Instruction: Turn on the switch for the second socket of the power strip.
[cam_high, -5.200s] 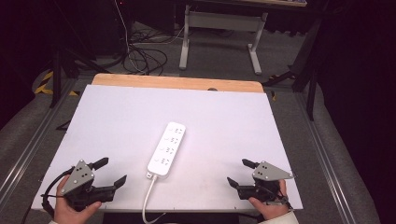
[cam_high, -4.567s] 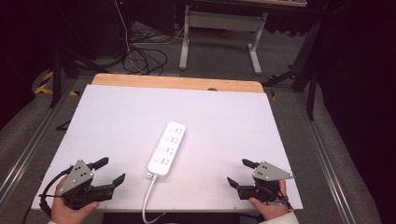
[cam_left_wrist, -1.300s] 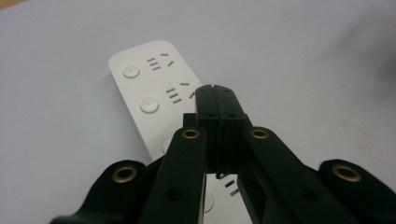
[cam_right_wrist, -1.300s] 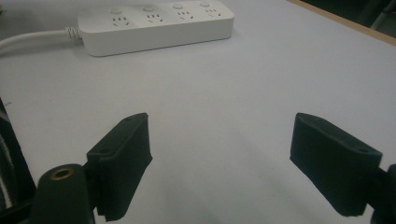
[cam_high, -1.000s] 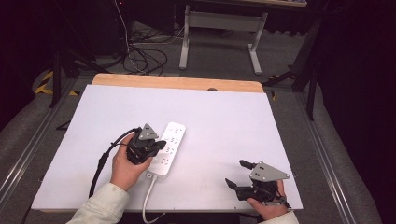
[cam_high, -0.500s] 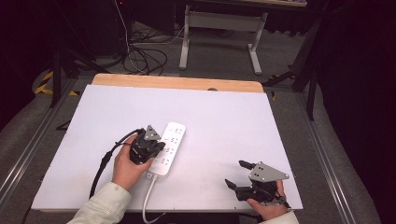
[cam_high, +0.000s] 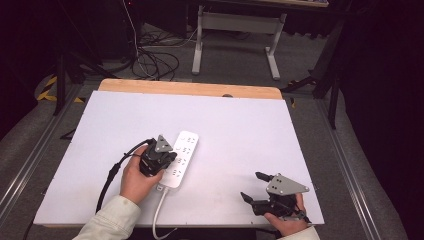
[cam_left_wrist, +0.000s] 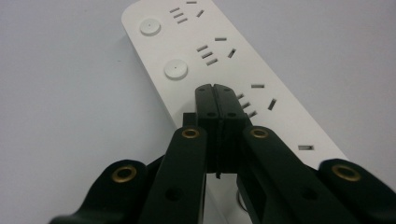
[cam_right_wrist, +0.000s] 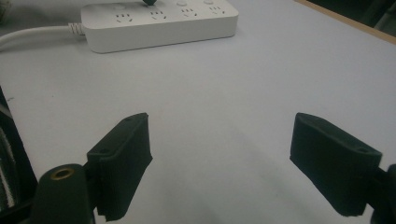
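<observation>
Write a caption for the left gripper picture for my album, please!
Closed left gripper pressing down on a white power strip.

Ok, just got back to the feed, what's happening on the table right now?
A person is working at a white table with a hand-held gripper in each hand. The left hand-held gripper, jaws closed together, is over the white power strip, its tip over the strip's button side; whether it touches can't be told. The right hand-held gripper sits open near the table's front right corner, holding nothing. The strip lies flat, its cord running off the front edge.
</observation>
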